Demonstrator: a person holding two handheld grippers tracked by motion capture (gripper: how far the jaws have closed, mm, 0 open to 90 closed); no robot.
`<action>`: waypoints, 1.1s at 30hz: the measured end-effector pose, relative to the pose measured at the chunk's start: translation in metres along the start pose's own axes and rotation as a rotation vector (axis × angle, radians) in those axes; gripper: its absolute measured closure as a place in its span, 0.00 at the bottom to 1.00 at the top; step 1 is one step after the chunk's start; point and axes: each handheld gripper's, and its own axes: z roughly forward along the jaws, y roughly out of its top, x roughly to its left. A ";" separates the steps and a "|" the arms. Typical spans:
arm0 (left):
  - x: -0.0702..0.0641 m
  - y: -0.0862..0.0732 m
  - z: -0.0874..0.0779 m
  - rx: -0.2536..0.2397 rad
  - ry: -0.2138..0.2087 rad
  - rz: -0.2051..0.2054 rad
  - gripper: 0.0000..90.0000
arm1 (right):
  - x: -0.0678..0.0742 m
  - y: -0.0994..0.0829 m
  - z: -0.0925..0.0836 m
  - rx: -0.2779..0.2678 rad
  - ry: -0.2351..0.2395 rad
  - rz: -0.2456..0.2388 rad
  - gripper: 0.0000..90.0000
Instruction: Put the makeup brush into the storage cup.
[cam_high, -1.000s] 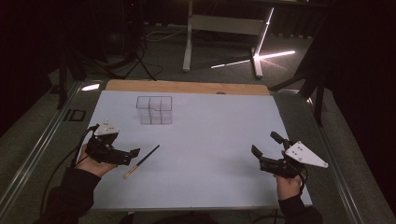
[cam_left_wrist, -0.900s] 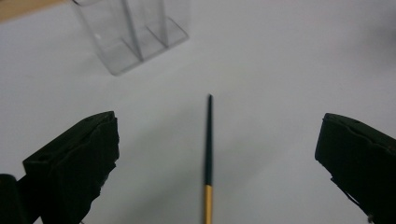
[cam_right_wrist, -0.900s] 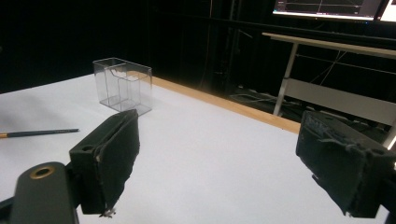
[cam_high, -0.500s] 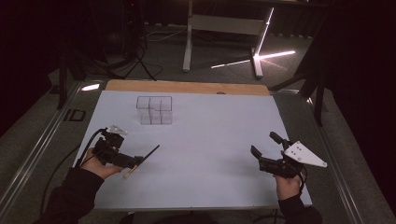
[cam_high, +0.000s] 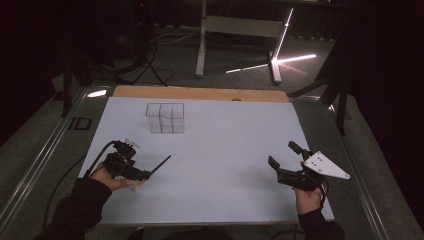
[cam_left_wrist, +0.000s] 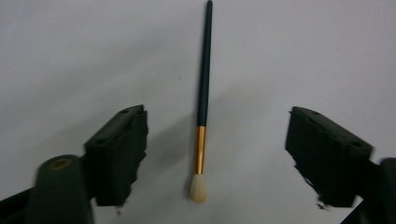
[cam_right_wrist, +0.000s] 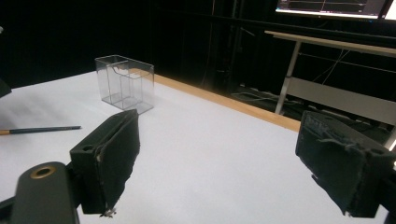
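A paintbrush (cam_left_wrist: 202, 88) with a dark handle, a gold ferrule and a pale tuft lies flat on the white table sheet (cam_high: 225, 150). In the high view the brush (cam_high: 161, 164) lies at the front left, and my left gripper (cam_high: 143, 176) points down over its tuft end. The brush lies midway between that gripper's (cam_left_wrist: 215, 140) jaws. They have just been closing, but neither pad touches it. At the front right my right gripper (cam_high: 281, 153) is held open and holds nothing. A clear plastic organiser box (cam_high: 165, 118) with several compartments stands at the back left.
In the right gripper view the clear box (cam_right_wrist: 125, 84) stands far off past the left jaw, and the brush handle (cam_right_wrist: 42, 130) lies at the left edge. A wooden strip (cam_high: 200, 93) runs along the table's far edge. Metal table legs (cam_high: 202, 40) stand on the floor beyond.
My left gripper has come down and tipped over the brush's tuft end, and its jaws stand narrower than before. The right gripper and the brush have kept still.
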 end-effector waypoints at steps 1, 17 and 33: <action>0.000 0.000 0.002 0.011 0.007 0.001 0.29 | 0.000 0.000 0.000 0.000 0.000 0.000 0.15; 0.003 0.003 0.024 0.109 -0.002 0.051 0.68 | 0.000 0.000 0.000 0.003 -0.003 -0.003 0.15; 0.001 0.003 0.042 0.174 0.007 0.096 0.81 | -0.001 0.000 0.001 0.011 -0.002 -0.003 0.15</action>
